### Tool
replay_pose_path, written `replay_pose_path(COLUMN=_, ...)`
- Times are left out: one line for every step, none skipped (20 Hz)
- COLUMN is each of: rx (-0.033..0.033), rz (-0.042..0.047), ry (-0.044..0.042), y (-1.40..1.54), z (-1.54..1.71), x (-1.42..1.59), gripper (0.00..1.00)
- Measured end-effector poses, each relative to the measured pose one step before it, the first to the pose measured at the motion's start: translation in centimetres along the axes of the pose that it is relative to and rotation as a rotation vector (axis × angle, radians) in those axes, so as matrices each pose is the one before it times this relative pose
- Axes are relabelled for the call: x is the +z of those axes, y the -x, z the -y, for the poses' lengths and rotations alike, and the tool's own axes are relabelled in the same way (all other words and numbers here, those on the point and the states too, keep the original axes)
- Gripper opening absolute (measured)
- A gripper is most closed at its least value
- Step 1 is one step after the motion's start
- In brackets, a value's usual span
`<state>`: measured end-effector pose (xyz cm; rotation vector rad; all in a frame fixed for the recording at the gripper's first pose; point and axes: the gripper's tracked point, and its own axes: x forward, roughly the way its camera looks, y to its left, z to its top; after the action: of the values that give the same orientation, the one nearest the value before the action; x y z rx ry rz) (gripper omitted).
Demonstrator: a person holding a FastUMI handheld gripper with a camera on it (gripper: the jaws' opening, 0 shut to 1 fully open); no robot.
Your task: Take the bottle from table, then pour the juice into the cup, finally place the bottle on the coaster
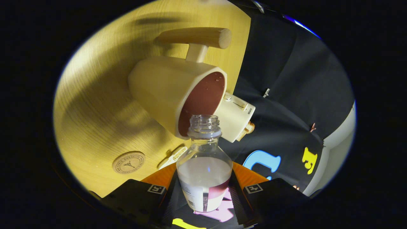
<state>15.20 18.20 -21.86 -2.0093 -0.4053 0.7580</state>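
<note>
Bottle [204, 165] uncapped, mouth at cup [178, 95] rim | hand-held gripper [205, 194] clamped on bottle

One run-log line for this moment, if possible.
phase: pouring | tool: shut on clear plastic bottle | open bottle mouth at rim of cream cup | round wooden coaster: bare

The lower part of the bottle [204, 178] is hidden between the gripper [205, 194] fingers, so the grip cannot be confirmed. An appliance [238, 116] is largely covered by the cup [171, 92] (possibly a toaster). The coaster [128, 162] lettering is too small to be read.
</note>
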Motion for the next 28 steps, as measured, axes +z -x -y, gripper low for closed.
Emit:
replay_pose_path(rx=-0.00349, rz=-0.00583, ry=-0.03923, y=0.247, z=0.021, x=0.042, gripper=0.75)
replay_pose_path(rx=0.00188, rz=-0.00810, ry=-0.03919, y=0.239, z=-0.009, x=0.102, gripper=0.75)
replay_pose_path(rx=0.00534, rz=-0.00670, ry=-0.03784, y=0.162, z=-0.087, x=0.006, gripper=0.75)
replay_pose_path(rx=0.00254, rz=-0.00881, ry=-0.03519, y=-0.036, z=0.017, x=0.079, gripper=0.75)
replay_pose_path(rx=-0.00092, rz=-0.00600, ry=-0.02990, y=0.160, z=0.037, x=0.009, gripper=0.75)
replay_pose_path(rx=-0.00776, rz=-0.00754, ry=-0.02727, y=0.185, z=0.200, x=-0.065, gripper=0.75)
replay_pose_path(rx=-0.02068, rz=-0.00320, ry=-0.03153, y=0.285, z=0.446, x=-0.080, gripper=0.75)
replay_pose_path(rx=-0.02788, rz=0.00230, ry=-0.04137, y=0.405, z=0.583, x=-0.019, gripper=0.75)
replay_pose_path(rx=-0.01679, rz=-0.00375, ry=-0.04579, y=0.438, z=0.329, x=-0.167, gripper=0.75)
replay_pose_path(rx=-0.00615, rz=-0.00815, ry=-0.05136, y=0.318, z=0.207, x=-0.188, gripper=0.75)
replay_pose_path(rx=0.00021, rz=-0.01352, ry=-0.05467, y=0.471, z=0.166, x=-0.377, gripper=0.75)
replay_pose_path(rx=0.00120, rz=-0.01955, ry=-0.05755, y=0.399, z=0.155, x=-0.371, gripper=0.75)
replay_pose_path(rx=0.00119, rz=-0.02076, ry=-0.06335, y=0.433, z=0.415, x=-0.487, gripper=0.75)
replay_pose_path(rx=0.00008, rz=-0.02394, ry=-0.06988, y=0.302, z=0.489, x=-0.425, gripper=0.75)
replay_pose_path(rx=0.00467, rz=-0.02301, ry=-0.07862, y=0.395, z=0.401, x=-0.552, gripper=0.75)
replay_pose_path(rx=0.00304, rz=-0.02392, ry=-0.08388, y=0.014, z=0.647, x=-0.501, gripper=0.75)
replay_pose_path(rx=0.00364, rz=-0.01704, ry=-0.08308, y=0.206, z=0.483, x=-0.381, gripper=0.75)
replay_pose_path(rx=-0.00128, rz=-0.00536, ry=-0.08399, y=0.251, z=0.594, x=-0.061, gripper=0.75)
replay_pose_path(rx=-0.00573, rz=0.01113, ry=-0.08618, y=0.441, z=0.525, x=0.082, gripper=0.75)
replay_pose_path(rx=-0.00470, rz=0.01149, ry=-0.07689, y=0.243, z=0.404, x=0.077, gripper=0.75)
replay_pose_path(rx=-0.00517, rz=0.00484, ry=-0.06127, y=0.277, z=0.297, x=-0.082, gripper=0.75)
replay_pose_path(rx=-0.00388, rz=-0.00413, ry=-0.04979, y=0.188, z=0.040, x=-0.427, gripper=0.75)
replay_pose_path(rx=-0.00202, rz=-0.01369, ry=-0.04602, y=0.062, z=0.213, x=-0.598, gripper=0.75)
replay_pose_path(rx=0.00110, rz=-0.01772, ry=-0.04755, y=-0.070, z=0.123, x=-0.834, gripper=0.75)
replay_pose_path(rx=-0.00212, rz=-0.01990, ry=-0.05813, y=-0.117, z=0.139, x=-0.825, gripper=0.75)
replay_pose_path(rx=-0.00361, rz=-0.01139, ry=-0.05224, y=-0.140, z=0.262, x=-0.439, gripper=0.75)
replay_pose_path(rx=-0.01462, rz=-0.00419, ry=-0.06761, y=-0.115, z=0.271, x=-0.642, gripper=0.75)
replay_pose_path(rx=-0.02642, rz=0.01023, ry=-0.06006, y=-0.171, z=0.861, x=-0.137, gripper=0.75)
